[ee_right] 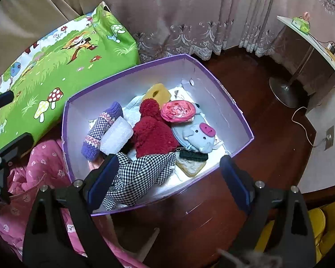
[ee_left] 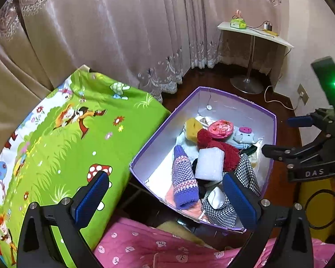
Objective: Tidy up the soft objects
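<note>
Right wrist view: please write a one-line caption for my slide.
Open right gripper above a purple box holding a red hat, striped mitten and checked cloth.

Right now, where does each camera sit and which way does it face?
Left wrist: on the left claw, open, aimed down at the purple box beside the green cushion; right claw shows at the edge.
Right wrist: on the right claw, open, above the same box.
Shared: box, red hat, cushion.
</note>
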`<state>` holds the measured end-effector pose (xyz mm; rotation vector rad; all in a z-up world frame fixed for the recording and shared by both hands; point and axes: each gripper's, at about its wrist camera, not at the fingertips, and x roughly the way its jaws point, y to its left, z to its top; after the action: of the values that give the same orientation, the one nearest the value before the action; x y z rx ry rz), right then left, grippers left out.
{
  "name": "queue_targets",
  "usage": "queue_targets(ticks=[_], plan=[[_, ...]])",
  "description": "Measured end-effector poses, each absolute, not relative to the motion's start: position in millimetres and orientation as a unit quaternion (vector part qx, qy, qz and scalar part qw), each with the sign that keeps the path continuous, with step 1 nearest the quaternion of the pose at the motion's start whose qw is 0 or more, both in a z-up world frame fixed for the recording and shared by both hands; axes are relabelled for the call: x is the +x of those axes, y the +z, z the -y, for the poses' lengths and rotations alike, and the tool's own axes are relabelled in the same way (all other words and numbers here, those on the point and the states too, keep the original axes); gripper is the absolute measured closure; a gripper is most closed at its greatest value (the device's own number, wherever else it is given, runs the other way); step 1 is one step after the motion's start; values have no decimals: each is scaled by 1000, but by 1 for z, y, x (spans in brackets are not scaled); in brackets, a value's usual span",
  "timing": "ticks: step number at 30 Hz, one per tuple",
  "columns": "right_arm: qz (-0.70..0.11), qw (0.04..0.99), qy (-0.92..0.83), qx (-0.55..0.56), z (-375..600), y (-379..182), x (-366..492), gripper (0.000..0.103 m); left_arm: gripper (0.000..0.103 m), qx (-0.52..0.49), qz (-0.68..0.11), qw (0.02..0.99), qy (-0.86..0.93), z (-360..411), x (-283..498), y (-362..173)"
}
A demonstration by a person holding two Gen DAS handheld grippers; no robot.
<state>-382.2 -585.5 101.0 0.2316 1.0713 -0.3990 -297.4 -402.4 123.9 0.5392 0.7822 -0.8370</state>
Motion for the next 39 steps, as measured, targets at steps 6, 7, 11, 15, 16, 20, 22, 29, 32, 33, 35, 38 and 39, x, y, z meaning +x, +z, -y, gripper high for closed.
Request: queue_targets(ticks=[6,7,11,15,16,20,22,29,32,33,35,38,39], plan=[[-501,837,-189,110,586,102,-383,10,0,259,-375,804,-383,406,-300,116],[-501,837,-189,110,586,102,-383,10,0,258,-376,803,-383,405,-300,115],[-503,837,-188,106,583,101,-382,10,0,256,-379,801,-387,406,-300,115],[-502,838,-186,103,581,102,-380,10,0,250,-381,798,-395,405,-301,116],[-502,838,-186,102,581,102,-380,10,0,249,-381,798,-396,406,-302,116],[-504,838,-186,97,579,102,-378,10,0,251,-382,795,-399,408,-303,115],[-506,838,-184,94,577,101,-377,10,0,251,-383,794,-400,409,-304,115],[-508,837,-181,92,573,99,-375,10,0,251,-391,789,-402,412,-302,112],[-508,837,-181,94,572,98,-375,10,0,254,-395,785,-405,414,-302,110],[-508,837,-181,95,573,98,-376,10,0,254,-398,781,-409,415,-302,109],[-508,836,-181,97,572,97,-376,10,0,251,-405,774,-418,416,-303,107],[-509,836,-183,98,572,95,-376,10,0,241,-404,775,-421,414,-302,107],[-509,836,-182,99,572,95,-376,10,0,241,-403,776,-421,414,-302,107]])
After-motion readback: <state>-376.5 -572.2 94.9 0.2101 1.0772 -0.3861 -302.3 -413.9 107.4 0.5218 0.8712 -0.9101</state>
